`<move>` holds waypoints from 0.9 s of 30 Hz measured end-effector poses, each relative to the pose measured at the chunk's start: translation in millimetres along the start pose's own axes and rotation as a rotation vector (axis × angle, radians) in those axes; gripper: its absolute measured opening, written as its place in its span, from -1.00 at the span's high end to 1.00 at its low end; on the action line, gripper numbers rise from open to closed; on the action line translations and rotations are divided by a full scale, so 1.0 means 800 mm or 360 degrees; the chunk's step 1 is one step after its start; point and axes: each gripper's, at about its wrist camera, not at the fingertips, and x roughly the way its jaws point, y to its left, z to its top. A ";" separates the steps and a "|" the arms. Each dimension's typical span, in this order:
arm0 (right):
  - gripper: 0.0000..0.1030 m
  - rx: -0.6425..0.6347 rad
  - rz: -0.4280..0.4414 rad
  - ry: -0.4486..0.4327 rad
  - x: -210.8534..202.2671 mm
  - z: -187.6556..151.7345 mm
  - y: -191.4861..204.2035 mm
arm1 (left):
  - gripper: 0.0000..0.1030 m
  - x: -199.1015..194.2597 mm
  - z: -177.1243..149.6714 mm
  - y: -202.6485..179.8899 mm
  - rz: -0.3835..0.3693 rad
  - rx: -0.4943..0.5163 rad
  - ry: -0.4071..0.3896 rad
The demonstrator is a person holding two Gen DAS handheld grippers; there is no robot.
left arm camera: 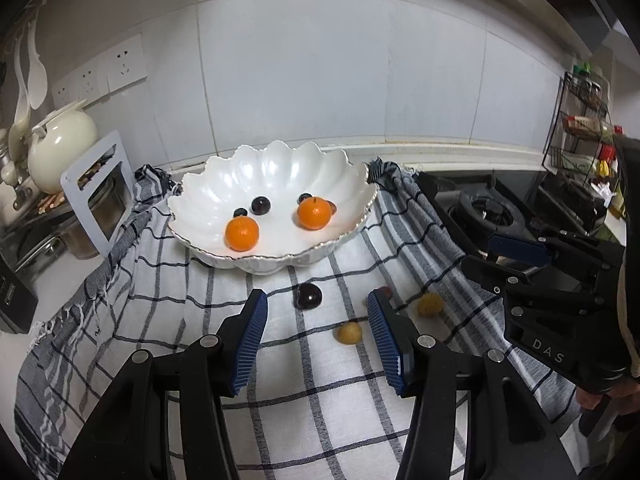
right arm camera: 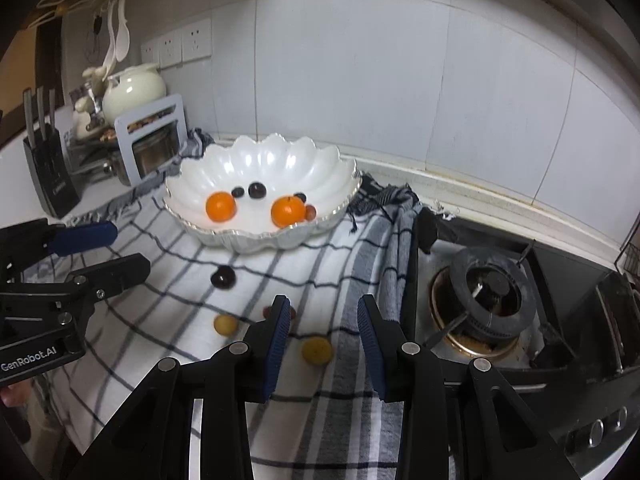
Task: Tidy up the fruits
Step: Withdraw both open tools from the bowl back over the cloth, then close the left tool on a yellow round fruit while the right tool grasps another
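A white scalloped bowl (left arm camera: 276,168) (right arm camera: 264,160) stands on a checked cloth (left arm camera: 304,364) (right arm camera: 320,392). It holds two oranges (left arm camera: 242,233) (left arm camera: 315,213) and several small dark fruits (left arm camera: 260,205). On the cloth in front lie a dark plum (left arm camera: 307,295) (right arm camera: 223,277), two yellow fruits (left arm camera: 349,333) (left arm camera: 430,305) (right arm camera: 226,324) (right arm camera: 317,351) and a small reddish fruit (left arm camera: 385,291) (right arm camera: 267,312) partly hidden by fingers. My left gripper (left arm camera: 317,312) (right arm camera: 120,248) is open and empty above the cloth. My right gripper (right arm camera: 323,312) (left arm camera: 496,254) is open and empty above the cloth's right part.
A gas hob (right arm camera: 488,296) (left arm camera: 484,210) lies right of the cloth. At the left are a cream teapot (left arm camera: 60,144) (right arm camera: 134,90), a white-framed rack with jars (left arm camera: 102,196) (right arm camera: 154,140) and a knife block (right arm camera: 50,168). A spice rack (left arm camera: 580,128) stands far right.
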 end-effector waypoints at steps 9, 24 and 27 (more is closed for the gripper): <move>0.29 -0.0098 -0.0014 0.0023 0.015 -0.024 0.010 | 0.00 0.023 -0.023 -0.010 -0.0049 0.0052 0.0002; 0.29 -0.0298 -0.0062 0.0141 0.059 -0.045 0.034 | 0.03 0.073 -0.048 -0.015 -0.0056 0.0122 0.0085; 0.29 -0.0315 -0.0058 0.0156 0.065 -0.045 0.035 | 0.09 0.084 -0.050 -0.015 -0.0089 0.0129 0.0115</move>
